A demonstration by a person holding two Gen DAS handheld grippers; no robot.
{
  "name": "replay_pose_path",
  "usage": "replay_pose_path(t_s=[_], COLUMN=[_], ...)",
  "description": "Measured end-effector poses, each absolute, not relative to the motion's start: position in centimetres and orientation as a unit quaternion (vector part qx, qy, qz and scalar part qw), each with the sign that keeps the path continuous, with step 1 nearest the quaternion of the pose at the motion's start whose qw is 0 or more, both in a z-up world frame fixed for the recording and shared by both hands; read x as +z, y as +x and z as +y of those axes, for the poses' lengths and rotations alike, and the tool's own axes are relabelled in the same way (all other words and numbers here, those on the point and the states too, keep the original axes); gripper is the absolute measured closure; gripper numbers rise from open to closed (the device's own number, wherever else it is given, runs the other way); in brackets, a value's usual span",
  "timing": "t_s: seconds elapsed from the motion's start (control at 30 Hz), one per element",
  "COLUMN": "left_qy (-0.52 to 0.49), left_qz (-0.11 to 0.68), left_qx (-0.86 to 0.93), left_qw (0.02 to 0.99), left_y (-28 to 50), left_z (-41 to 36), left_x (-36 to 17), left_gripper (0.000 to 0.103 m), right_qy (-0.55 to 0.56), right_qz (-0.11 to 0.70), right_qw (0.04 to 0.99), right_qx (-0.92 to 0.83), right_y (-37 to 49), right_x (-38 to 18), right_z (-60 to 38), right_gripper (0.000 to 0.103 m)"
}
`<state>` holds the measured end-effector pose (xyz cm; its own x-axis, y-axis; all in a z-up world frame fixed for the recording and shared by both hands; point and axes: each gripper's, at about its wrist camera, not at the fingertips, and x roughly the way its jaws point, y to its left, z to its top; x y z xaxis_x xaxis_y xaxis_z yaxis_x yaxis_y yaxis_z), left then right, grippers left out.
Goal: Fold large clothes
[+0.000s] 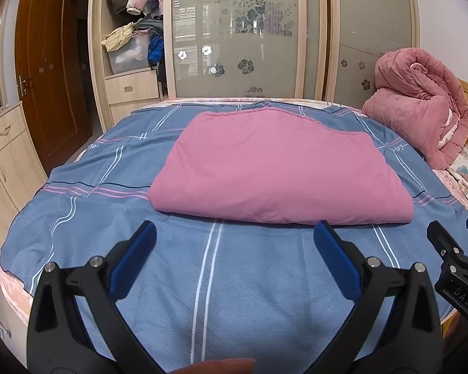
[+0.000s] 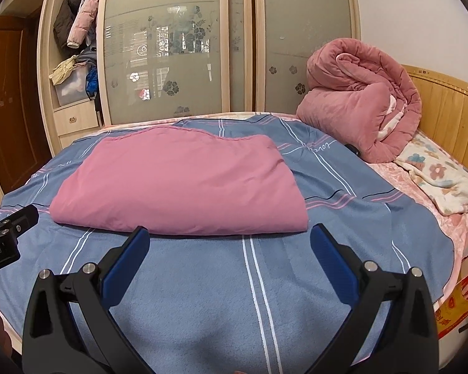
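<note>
Two sets of tongs, the left tongs [image 1: 234, 243] and the right tongs [image 2: 231, 243], hang side by side over the near edge of a bed, both with jaws spread wide and holding nothing. Beneath them lies a blue striped sheet [image 1: 171, 280], flat and bare up to the near hem of the work in hand. Just beyond the fingertips rests the pink cloth [image 1: 277, 168], already doubled into a thick rectangle in the middle of the bed, its near fold rounded, its far edge wavy.

If another fold is wanted, the sound course appears to be for each pair of tongs to take one near corner, pinching through every layer, then lift together and carry level so the stack does not slide apart.

Farther back, at the head of the bed, a pink quilt [image 2: 358, 103] sits in a rolled heap, well apart. Behind everything stands a wardrobe [image 1: 234, 31] with frosted sliding doors.
</note>
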<state>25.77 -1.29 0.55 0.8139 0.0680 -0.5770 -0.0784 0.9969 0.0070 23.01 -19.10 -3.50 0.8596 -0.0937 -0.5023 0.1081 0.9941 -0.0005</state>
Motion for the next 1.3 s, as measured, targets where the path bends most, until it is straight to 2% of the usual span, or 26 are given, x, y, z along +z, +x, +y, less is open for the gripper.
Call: replay_pose_path(t_s=[1.3], left_qy=[-0.004], left_qz=[0.300], left_qx=[0.043], left_qw=[0.953], left_y=[25.62], left_z=[-0.98], left_x=[0.69], left_gripper=[0.002], right_qy=[0.012], right_qz=[0.259], right_qw=[0.964], right_qx=[-0.053], right_y=[23.02], right_x=[-3.45], right_z=[-19.15], right_gripper=[0.001])
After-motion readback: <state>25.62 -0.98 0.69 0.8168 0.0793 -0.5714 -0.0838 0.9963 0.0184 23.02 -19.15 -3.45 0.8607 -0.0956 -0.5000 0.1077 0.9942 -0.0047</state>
